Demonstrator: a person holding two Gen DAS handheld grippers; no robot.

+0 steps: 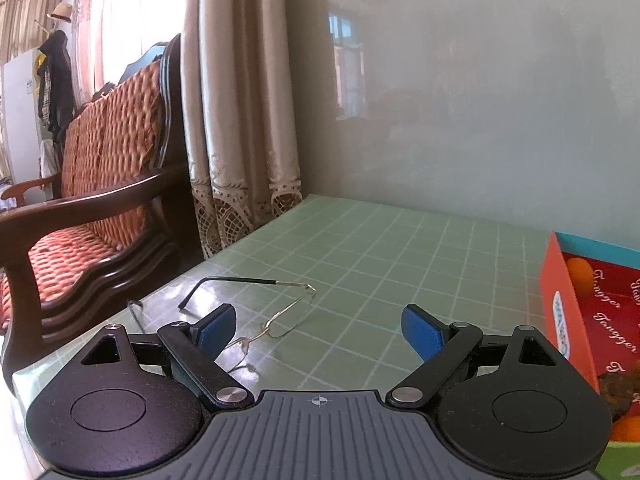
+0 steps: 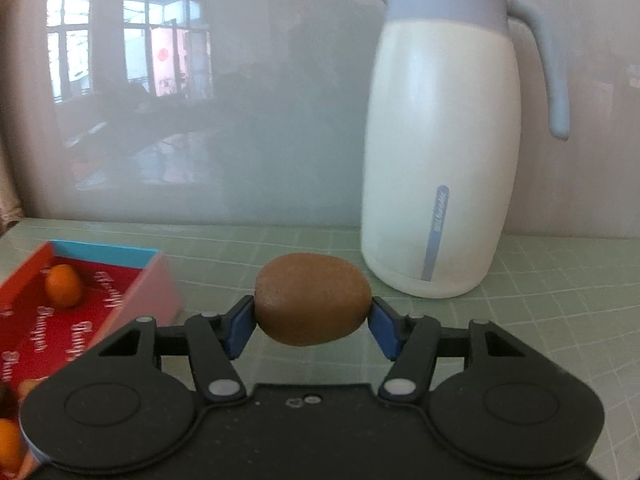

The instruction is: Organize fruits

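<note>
My right gripper [image 2: 312, 322] is shut on a brown kiwi [image 2: 314, 298] and holds it above the green grid mat, right of a red box [image 2: 156, 280] with a blue far wall. An orange fruit [image 2: 64, 285] lies in the box, and another orange [image 2: 8, 446] shows at the lower left edge. My left gripper [image 1: 320, 330] is open and empty above the mat. The same box [image 1: 560, 304] is at its right, with an orange [image 1: 581, 274] at the far end, a dark fruit [image 1: 618, 394] and another orange [image 1: 628, 430] nearer.
A pair of thin-framed glasses [image 1: 276, 312] lies on the mat [image 1: 400, 248] just ahead of my left gripper's left finger. A tall white thermos jug [image 2: 444, 140] stands behind and right of the kiwi. A wooden chair [image 1: 100, 208] and curtain stand left of the table. A wall is behind.
</note>
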